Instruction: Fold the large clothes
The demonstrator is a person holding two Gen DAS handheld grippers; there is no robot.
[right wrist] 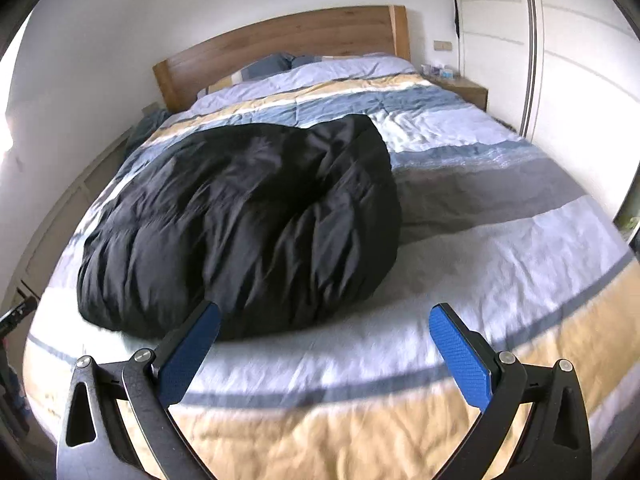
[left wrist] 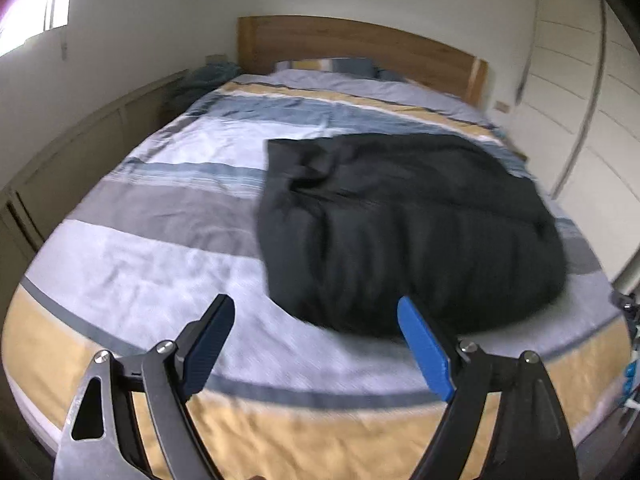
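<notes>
Striped bedding [left wrist: 160, 264] is spread under a folded black garment [left wrist: 400, 220], which is seen ahead of the left gripper [left wrist: 316, 320] and right gripper [right wrist: 324, 324]; both are spread apart, nothing gripped.

A large black garment [left wrist: 404, 228], possibly a padded coat, lies folded over into a puffy, wrinkled bundle on the striped bedcover [left wrist: 160, 248], toward the foot of the bed.

I count one black garment [right wrist: 240, 224] on one striped bed [right wrist: 500, 248] with one wooden headboard [right wrist: 280, 48], two pillows [right wrist: 260, 70] up top, one bedside table [right wrist: 464, 88], and two grippers, left [left wrist: 316, 312] and right [right wrist: 325, 320].
</notes>
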